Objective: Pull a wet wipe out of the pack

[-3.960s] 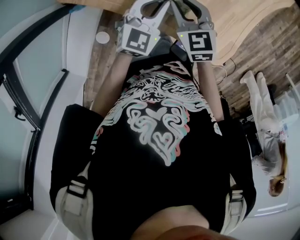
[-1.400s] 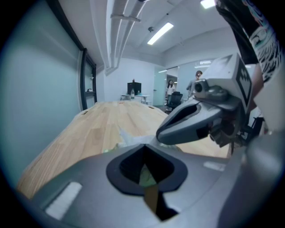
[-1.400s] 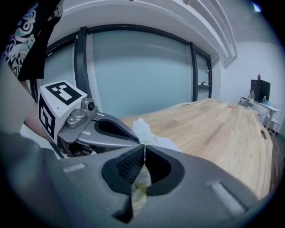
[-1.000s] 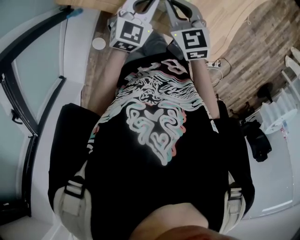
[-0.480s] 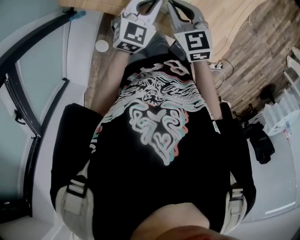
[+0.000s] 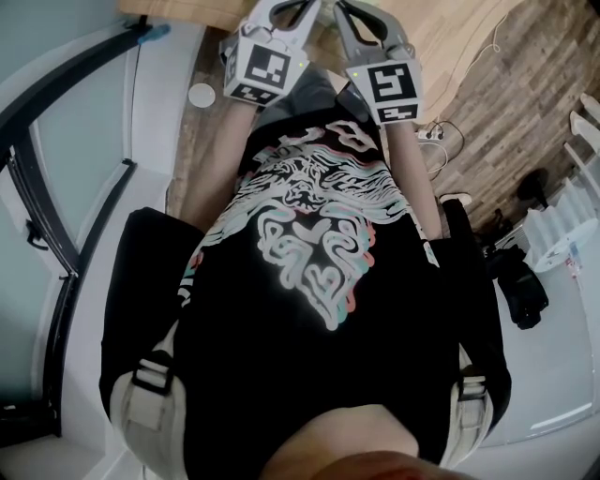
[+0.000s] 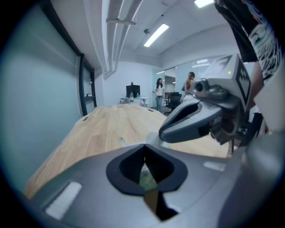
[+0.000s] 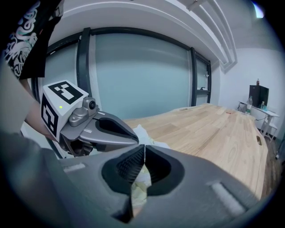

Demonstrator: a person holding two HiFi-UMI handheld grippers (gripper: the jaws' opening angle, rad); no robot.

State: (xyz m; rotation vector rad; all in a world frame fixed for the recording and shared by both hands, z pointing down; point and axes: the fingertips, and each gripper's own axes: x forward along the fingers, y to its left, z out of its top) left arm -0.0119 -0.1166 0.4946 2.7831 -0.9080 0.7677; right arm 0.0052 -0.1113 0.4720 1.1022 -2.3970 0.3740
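Observation:
Both grippers are held close together over the near end of a long wooden table (image 7: 111, 129). My left gripper (image 7: 144, 149) is shut, its tips meeting. My right gripper (image 8: 143, 148) is shut too. A white crumpled thing (image 8: 142, 132) lies on the table just beyond the tips. Something pale yellow-green (image 8: 139, 189) shows through the gap under the right jaws. I cannot tell pack from wipe. The head view shows only the marker cubes and rear parts of the left gripper (image 6: 281, 11) and right gripper (image 6: 361, 19), above a black printed T-shirt (image 6: 309, 244).
A glass wall with dark frames (image 8: 142, 75) runs along one side of the table. Two people (image 7: 159, 91) and a monitor (image 7: 132, 91) are at its far end. On the wooden floor lie a cable (image 6: 436, 131), a white disc (image 6: 201, 94) and a black bag (image 6: 520, 286).
Both grippers stay side by side at the top of the head view, shifted only slightly. A person in white seen at the right 4 s ago is out of view.

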